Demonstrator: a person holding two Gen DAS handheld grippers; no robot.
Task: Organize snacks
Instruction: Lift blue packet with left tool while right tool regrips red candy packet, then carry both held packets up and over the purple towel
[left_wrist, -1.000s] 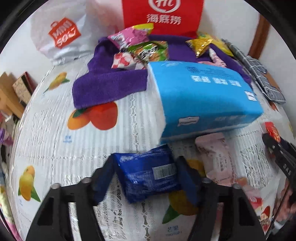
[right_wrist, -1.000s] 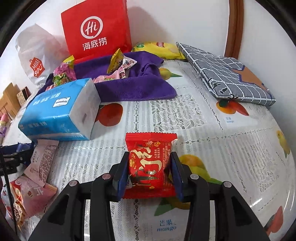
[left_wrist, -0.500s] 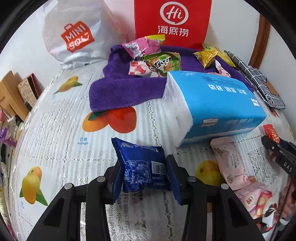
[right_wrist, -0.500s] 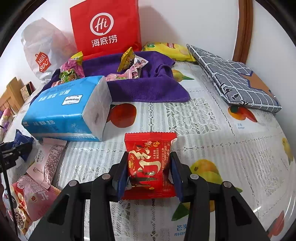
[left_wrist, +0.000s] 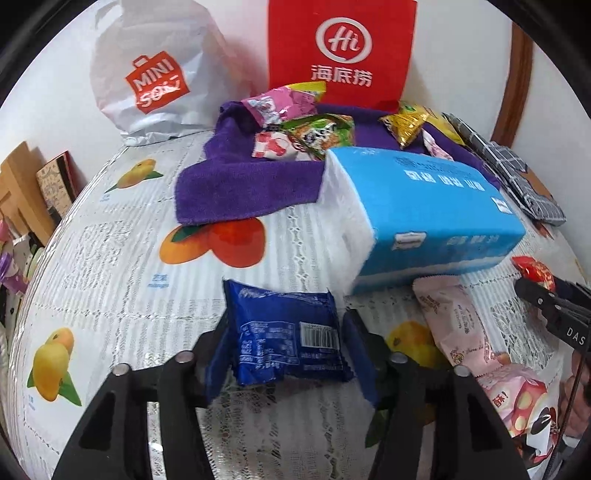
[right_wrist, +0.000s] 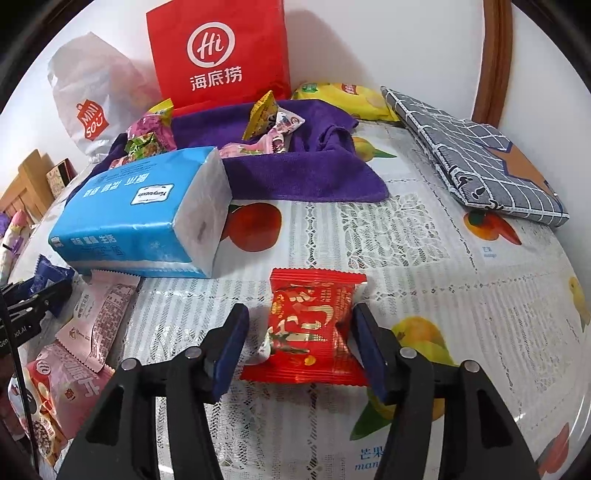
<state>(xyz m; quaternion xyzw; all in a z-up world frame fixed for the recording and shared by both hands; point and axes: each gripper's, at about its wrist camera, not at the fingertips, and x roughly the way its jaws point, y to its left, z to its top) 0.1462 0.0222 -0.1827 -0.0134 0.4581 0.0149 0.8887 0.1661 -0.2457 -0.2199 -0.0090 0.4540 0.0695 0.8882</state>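
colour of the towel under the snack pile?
Purple towel, clearest in the right wrist view.

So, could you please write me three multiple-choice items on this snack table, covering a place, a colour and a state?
1. Where does the tissue pack lie?
A. in front of the purple towel
B. inside the red bag
C. on the checked cloth

2. What colour is the packet between the left gripper's fingers?
A. green
B. blue
C. yellow

3. How does the right gripper stand to the red packet?
A. clamped
B. far off
C. opening, pads clear

Key: 1 A, it lies at the towel's front edge; 2 B, the blue packet; 3 C, gaps show either side.
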